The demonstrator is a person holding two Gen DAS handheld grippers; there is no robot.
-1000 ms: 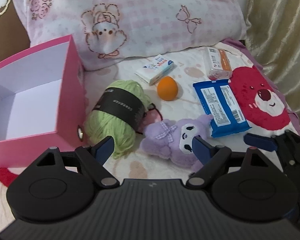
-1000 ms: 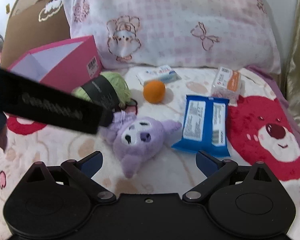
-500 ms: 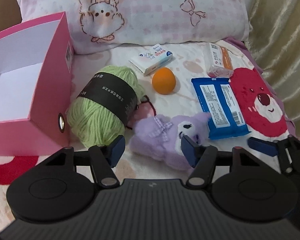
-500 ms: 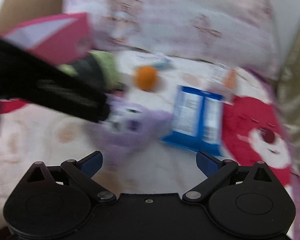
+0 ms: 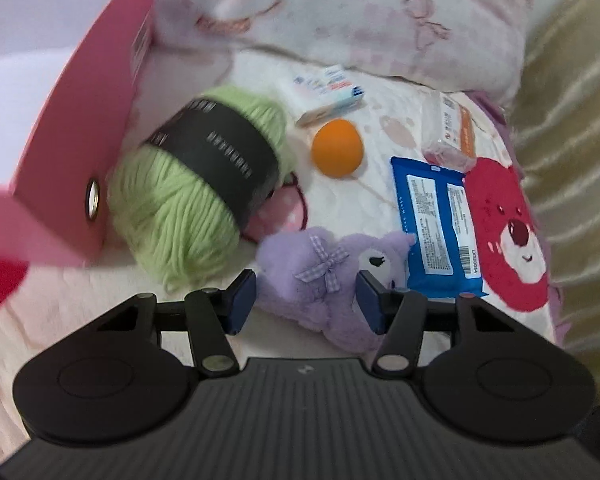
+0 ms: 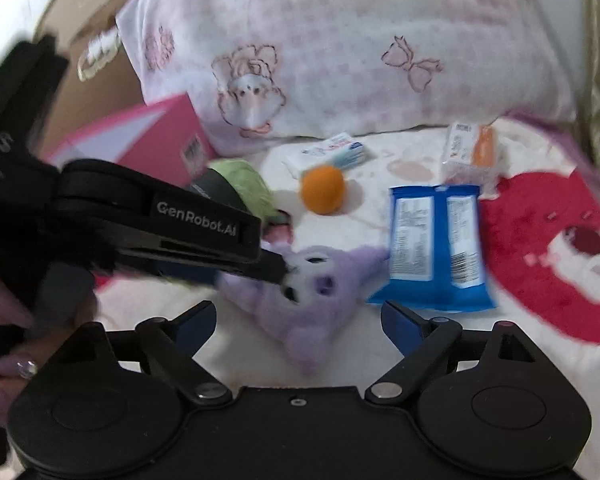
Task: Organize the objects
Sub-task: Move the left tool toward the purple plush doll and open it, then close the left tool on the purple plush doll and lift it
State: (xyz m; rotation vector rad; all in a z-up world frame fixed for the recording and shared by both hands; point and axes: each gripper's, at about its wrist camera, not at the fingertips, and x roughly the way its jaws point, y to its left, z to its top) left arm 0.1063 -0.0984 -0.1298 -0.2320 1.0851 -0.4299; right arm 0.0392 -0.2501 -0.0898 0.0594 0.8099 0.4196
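Note:
A purple plush toy (image 5: 320,276) lies on the bedspread, next to a green yarn ball (image 5: 188,200) with a black band. My left gripper (image 5: 306,304) is closing on the plush, and both blue pads touch its sides. In the right wrist view a left finger (image 6: 268,264) presses against the plush's face (image 6: 320,280). My right gripper (image 6: 298,320) hovers just in front of the plush. Its jaws are wide and closing slightly, and the plush's lower end shows in the gap without touching the pads. An open pink box (image 5: 80,152) stands left of the yarn.
Beyond the plush lie an orange ball (image 5: 337,148), a small white carton (image 5: 328,94), a blue wipes pack (image 5: 436,224) and a pink tissue pack (image 5: 454,132). A pillow (image 5: 340,12) lines the back and a curtain (image 5: 572,120) the right. A hand (image 6: 4,320) holds the left gripper.
The left gripper dropped toward the plush, rolled, and narrowed its jaws until the pads reached its sides. The right gripper's jaws narrowed a little; it barely moved.

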